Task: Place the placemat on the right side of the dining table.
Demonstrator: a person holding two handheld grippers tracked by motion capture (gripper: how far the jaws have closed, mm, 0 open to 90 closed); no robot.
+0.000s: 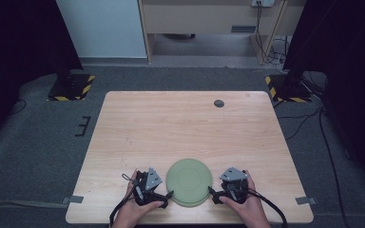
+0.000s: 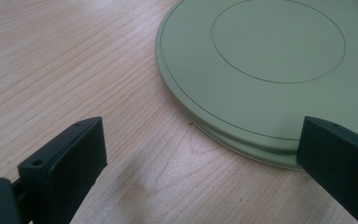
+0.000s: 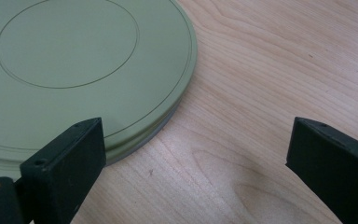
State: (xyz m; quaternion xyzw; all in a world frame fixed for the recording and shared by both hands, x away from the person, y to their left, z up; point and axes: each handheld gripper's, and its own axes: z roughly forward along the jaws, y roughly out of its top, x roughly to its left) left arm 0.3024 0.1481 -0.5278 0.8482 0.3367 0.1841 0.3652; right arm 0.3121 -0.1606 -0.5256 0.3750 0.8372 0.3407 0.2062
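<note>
Green plate (image 1: 189,182) flanked, not yet gripped.
Left gripper (image 1: 167,195) and right gripper (image 1: 212,193) gaped wide beside its rim; closing in likely came next.

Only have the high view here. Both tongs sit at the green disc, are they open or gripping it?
Observer: Open. The left gripper view shows the left tongs spread wide, holding nothing.
Operator: Right side too?
Observer: Yes, the right tongs are spread, with bare table between the jaws.
Operator: Is it one disc or more?
Observer: The green disc looks stacked: both gripper views show a second rim under its edge.
Operator: Any marks on top?
Observer: One thin engraved circle, concentric with the rim.
</note>
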